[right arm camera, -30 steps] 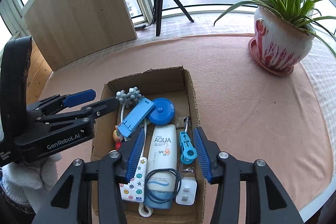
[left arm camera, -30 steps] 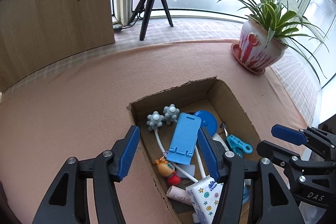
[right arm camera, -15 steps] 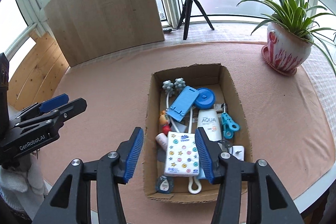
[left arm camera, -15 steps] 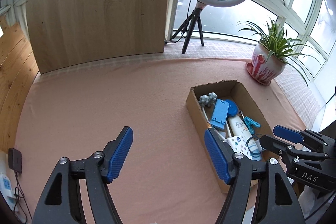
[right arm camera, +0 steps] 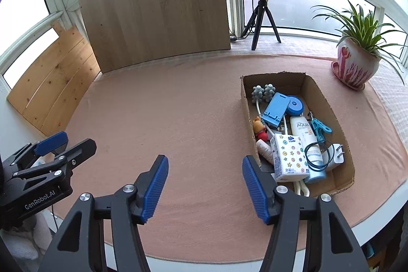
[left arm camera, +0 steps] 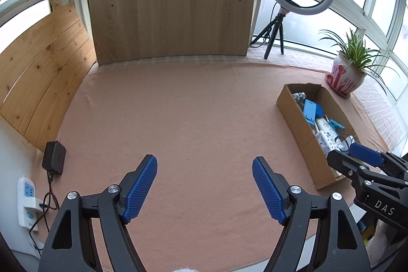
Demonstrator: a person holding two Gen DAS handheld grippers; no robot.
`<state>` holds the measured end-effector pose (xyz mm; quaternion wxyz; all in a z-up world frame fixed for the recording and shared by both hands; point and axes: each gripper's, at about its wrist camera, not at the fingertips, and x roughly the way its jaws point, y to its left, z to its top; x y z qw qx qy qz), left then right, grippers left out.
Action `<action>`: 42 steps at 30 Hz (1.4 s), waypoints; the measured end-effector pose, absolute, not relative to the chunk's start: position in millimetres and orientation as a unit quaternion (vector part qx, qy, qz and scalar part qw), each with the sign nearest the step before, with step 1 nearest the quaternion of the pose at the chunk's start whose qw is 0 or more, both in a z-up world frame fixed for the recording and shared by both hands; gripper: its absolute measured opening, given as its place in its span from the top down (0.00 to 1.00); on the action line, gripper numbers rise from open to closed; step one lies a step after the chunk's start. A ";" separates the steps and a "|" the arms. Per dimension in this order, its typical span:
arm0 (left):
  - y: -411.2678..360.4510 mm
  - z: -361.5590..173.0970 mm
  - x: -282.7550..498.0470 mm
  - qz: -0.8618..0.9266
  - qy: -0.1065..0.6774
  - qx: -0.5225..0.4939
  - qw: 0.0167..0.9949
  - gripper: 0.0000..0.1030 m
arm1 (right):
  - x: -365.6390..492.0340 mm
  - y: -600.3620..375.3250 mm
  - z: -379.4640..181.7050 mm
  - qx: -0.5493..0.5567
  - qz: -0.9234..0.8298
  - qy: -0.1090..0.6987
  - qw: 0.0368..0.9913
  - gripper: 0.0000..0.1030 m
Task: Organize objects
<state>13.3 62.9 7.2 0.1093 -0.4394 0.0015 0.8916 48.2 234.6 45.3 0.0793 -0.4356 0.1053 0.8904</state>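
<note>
On the pink counter [right arm camera: 178,119] by the window, both my tongs have pulled up and back from the box [right arm camera: 329,103] within the last second; 1 second ago they hung right over its contents. My left tongs [left arm camera: 204,185] and right tongs [right arm camera: 205,186] are each spread wide and hold nothing. The box sits toward the counter's right side, just short of the plant [right arm camera: 357,63], and carries everything: the phone stand [right arm camera: 276,110], sunscreen [right arm camera: 303,130], tissue pack [right arm camera: 289,157], clip [right arm camera: 320,128], charger [right arm camera: 335,153] and small toys. No loose item shows on the cloth, so I judge the sorting finished, or all but finished, and this a retreat. To the box's left the cloth lies bare as far as the wooden boards [left arm camera: 168,4], giving my left tongs open room. The tight spots are on the right: the box's near corner lies close to the counter's front edge, and the plant stands just beyond its far end.
</note>
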 end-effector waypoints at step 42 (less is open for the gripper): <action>-7.9 2.7 18.4 0.889 -0.003 -0.444 0.115 0.22 | 32.2 150.2 21.2 -0.458 0.879 0.112 0.072 0.36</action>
